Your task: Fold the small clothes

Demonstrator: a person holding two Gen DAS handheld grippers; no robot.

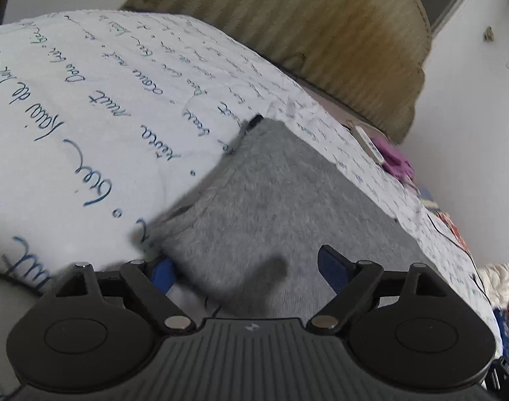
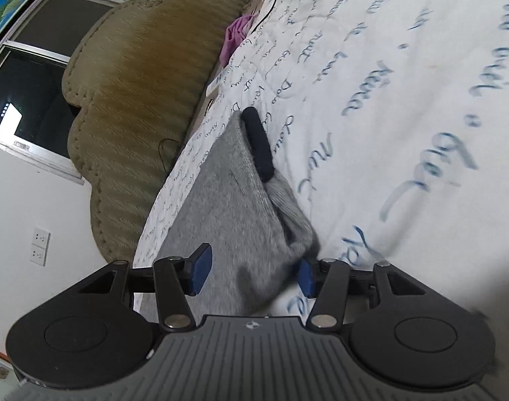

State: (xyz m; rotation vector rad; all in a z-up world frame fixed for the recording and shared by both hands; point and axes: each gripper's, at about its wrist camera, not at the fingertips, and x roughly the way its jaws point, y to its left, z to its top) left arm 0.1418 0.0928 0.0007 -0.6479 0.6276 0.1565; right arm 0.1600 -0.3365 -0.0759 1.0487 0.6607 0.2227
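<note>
A small grey knitted garment [image 1: 281, 207] lies flat on a white bedsheet with blue script [image 1: 87, 100]. It has a dark navy trim [image 2: 258, 145] at its far end. My left gripper [image 1: 247, 270] is open just above the garment's near edge, with the cloth between its blue pads [image 1: 333, 269]. My right gripper [image 2: 252, 272] is open too, straddling the garment's [image 2: 234, 207] near bunched corner; its blue pads [image 2: 201, 269] sit either side of the cloth without closing on it.
An olive padded headboard [image 1: 321, 33] runs along the bed's far side [image 2: 137, 117]. A purple cloth [image 2: 236, 36] and a white remote [image 1: 368, 142] lie by the bed edge. More clothes [image 1: 498, 284] are heaped at the right. White walls and a window [image 2: 30, 77] stand beyond.
</note>
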